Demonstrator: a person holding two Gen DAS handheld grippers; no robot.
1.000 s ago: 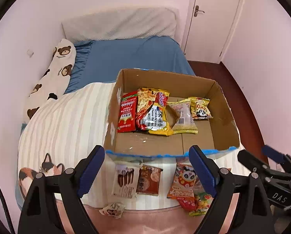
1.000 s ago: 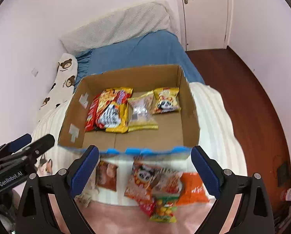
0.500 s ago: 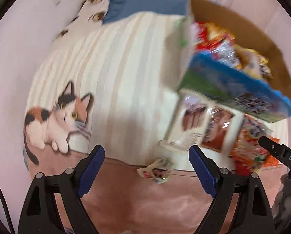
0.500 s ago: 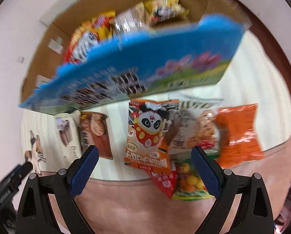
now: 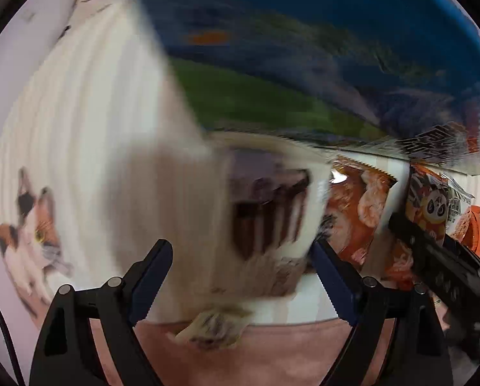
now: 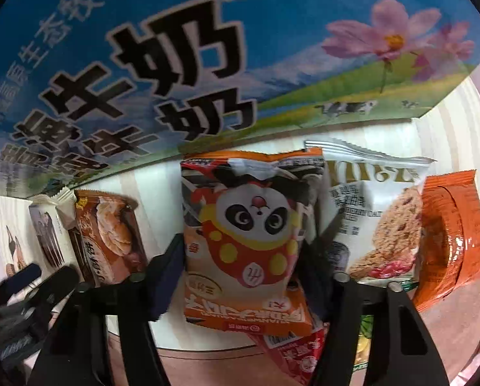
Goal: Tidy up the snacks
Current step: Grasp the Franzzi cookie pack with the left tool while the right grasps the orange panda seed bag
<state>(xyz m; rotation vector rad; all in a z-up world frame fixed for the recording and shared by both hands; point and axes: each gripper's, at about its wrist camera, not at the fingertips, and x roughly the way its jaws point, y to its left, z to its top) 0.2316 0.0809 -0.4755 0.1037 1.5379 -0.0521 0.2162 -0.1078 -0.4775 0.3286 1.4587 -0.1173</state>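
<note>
My right gripper points down over the orange panda snack packet; its jaws are closing and the pads meet the packet's two side edges. In the blurred left wrist view, my left gripper hangs open just above a white packet with dark chocolate sticks, which lies between its fingers untouched. A small crumpled wrapper lies just below that packet. The cardboard box's printed blue and green outer wall fills the top of both views, and its inside is hidden.
Beside the panda packet lie a brown pastry packet, a white cookie packet, an orange packet and a red one underneath. All rest on a striped bed cover with a cat print.
Both grippers have dropped from above the open box to the packets in front of it. The right jaws have narrowed around the panda packet. The left jaws stay as wide as before.
</note>
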